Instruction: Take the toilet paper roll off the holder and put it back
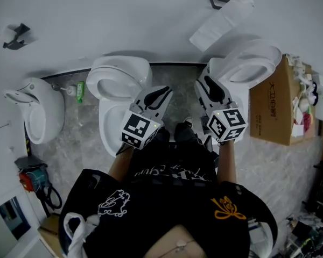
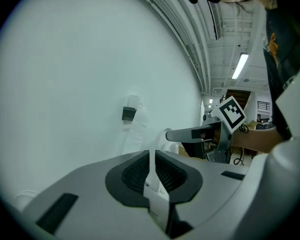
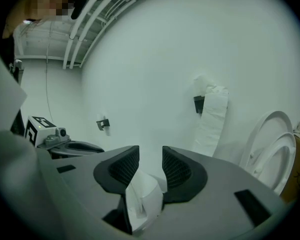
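My right gripper (image 3: 150,156) stood partly open, with nothing between its jaws. My left gripper (image 2: 150,156) was all but closed and also empty. The toilet paper roll (image 3: 216,95) sat on its holder (image 3: 198,104) on the wall (image 3: 155,59), right of centre and above my right jaws, with a long tail of paper (image 3: 207,129) hanging below. Its axis seemed to run sideways along the wall from the bracket. In the head view it lay at upper right, so my right gripper was nearer.
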The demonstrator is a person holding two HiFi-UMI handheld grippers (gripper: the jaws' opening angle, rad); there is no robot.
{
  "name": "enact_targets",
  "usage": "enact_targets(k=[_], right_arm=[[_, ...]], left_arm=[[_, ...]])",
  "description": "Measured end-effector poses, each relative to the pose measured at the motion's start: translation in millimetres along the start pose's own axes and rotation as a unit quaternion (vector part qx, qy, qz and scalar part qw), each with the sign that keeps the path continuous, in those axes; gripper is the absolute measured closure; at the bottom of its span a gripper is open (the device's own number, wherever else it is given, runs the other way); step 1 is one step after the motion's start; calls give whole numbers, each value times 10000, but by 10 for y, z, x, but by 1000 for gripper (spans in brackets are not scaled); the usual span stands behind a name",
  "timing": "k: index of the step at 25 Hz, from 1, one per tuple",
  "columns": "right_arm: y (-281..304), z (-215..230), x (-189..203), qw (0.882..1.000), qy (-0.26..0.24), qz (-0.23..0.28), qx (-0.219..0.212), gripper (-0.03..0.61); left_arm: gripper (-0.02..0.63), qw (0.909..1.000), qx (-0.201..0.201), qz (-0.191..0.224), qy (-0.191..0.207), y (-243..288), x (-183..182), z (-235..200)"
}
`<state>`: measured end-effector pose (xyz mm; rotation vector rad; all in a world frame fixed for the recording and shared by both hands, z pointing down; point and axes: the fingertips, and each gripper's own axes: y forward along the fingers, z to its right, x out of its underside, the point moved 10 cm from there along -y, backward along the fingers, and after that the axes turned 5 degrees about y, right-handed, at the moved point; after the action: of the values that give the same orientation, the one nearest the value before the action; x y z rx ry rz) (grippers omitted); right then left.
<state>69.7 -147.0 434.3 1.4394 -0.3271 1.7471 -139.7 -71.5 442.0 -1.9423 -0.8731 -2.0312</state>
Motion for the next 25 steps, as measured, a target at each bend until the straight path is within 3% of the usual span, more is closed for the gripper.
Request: enact_targets(k=[6, 13, 25], right_arm=[[-171, -127, 105, 9996, 54, -161, -231, 445], [-452, -139, 257, 9982, 5, -361, -486, 488], [-1501, 150, 477, 9956, 76, -282, -890, 551]], left_arm=[[566, 9998, -44, 162, -106, 5, -14, 163], [566, 9995, -292, 12, -114, -58, 101, 450], [566, 9974, -720, -15, 21, -50, 22, 1629]])
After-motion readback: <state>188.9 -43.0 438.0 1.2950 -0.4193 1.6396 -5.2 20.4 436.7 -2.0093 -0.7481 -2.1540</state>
